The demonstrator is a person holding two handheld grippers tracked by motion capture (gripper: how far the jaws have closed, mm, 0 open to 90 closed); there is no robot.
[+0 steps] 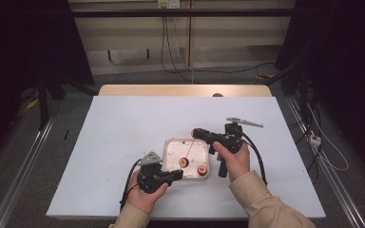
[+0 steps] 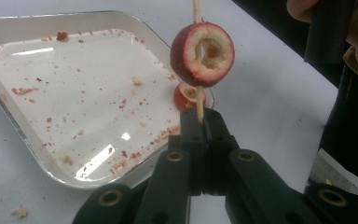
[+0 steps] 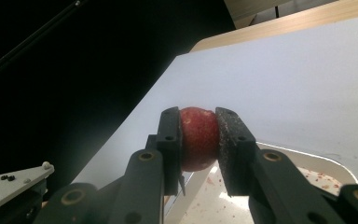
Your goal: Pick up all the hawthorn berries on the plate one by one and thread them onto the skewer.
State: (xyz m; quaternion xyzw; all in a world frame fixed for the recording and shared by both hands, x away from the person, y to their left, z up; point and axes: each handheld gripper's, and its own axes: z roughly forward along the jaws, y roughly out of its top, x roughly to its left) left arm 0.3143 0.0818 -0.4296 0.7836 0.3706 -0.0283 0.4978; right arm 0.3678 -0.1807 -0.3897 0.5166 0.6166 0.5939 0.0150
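My left gripper [image 2: 200, 125] is shut on the lower end of a thin wooden skewer [image 2: 199, 105]. A cored red fruit [image 2: 203, 53] is threaded on the skewer above the jaws, its hollow pale centre facing me. In the high view this gripper [image 1: 179, 174] sits at the near edge of the white tray [image 1: 171, 145], with the skewered fruit [image 1: 184, 162] over the tray. A second red fruit piece [image 2: 185, 96] lies in the tray's near corner [image 1: 202, 170]. My right gripper [image 3: 198, 140] is shut on a whole red fruit [image 3: 198, 137], held above the tray's far right corner [image 1: 196, 132].
The tray [image 2: 51, 93] is smeared with red crumbs and juice. It rests on a white sheet [image 1: 123, 123] that covers a wooden table [image 1: 180, 90]. Cables trail from both grippers. Dark floor and metal rails flank the table.
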